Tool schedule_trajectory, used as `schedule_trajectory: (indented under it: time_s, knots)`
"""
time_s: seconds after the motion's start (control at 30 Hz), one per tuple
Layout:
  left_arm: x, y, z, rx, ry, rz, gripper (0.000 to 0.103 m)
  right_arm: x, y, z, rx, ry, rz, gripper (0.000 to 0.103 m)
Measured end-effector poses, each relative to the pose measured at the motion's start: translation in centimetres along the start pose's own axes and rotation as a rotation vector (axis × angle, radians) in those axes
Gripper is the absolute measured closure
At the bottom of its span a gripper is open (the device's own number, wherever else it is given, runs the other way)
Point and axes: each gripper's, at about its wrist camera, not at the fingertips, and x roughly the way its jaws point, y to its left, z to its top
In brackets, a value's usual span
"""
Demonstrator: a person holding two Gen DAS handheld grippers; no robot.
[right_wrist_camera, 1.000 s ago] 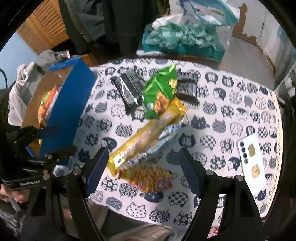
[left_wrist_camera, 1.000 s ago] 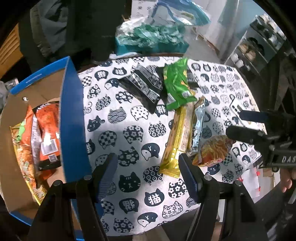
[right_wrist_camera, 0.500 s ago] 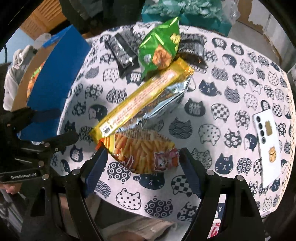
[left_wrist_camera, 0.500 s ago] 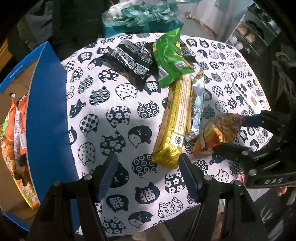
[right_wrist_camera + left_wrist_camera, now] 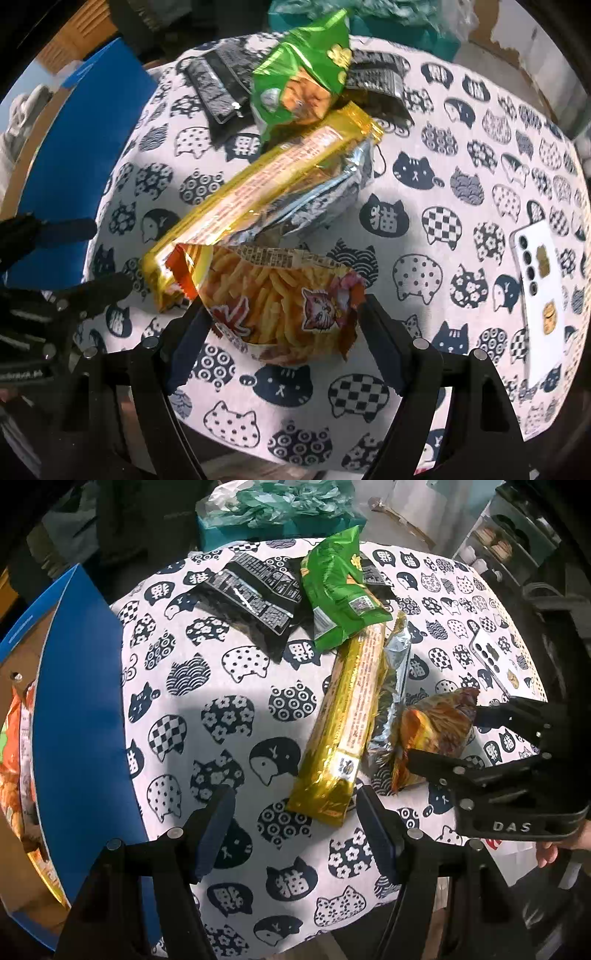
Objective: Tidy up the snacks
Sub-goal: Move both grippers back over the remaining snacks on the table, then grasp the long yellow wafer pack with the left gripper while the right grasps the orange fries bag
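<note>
The right gripper (image 5: 280,325) has been brought closer, its fingers apart around the chip bag (image 5: 277,299) at the table's near edge; the left gripper (image 5: 295,827) is held open. The bag may be crushed if squeezed hard.

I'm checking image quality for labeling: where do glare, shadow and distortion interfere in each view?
Left wrist view: fisheye bends the tablecloth edges, a dark shadow lies across its middle, and the gold packet shines. Right wrist view: glare on the silver packet and green bag, with the black packets slightly blurred.
</note>
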Motion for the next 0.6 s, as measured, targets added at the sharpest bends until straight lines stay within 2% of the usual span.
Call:
schedule_trajectory:
  time_s: [0.07, 0.1, 0.2, 0.33, 0.6]
  knots:
    - [0.2, -0.1, 0.4, 0.002, 0.001, -0.001, 0.033, 0.4, -0.2, 0.1, 0.014, -0.001, 0.012, 0.025]
    - [0.2, -0.2, 0.5, 0.000, 0.000, -0.002, 0.033, 0.5, -0.4, 0.2, 0.021, -0.005, 0.013, 0.034]
    - [0.4, -0.1, 1.1, -0.014, -0.010, -0.016, 0.033, 0.6, -1.1, 0.2, 0.037, -0.003, 0.030, 0.045]
    - [1.2, -0.2, 2.3, -0.038, -0.020, -0.016, 0.033, -0.4, -2.5, 0.2, 0.053, -0.024, 0.004, 0.047]
    - [2.9, -0.4, 4.6, -0.065, -0.027, -0.042, 0.033, -1.9, -6.1, 0.8, 0.122, -0.068, 0.012, 0.047]
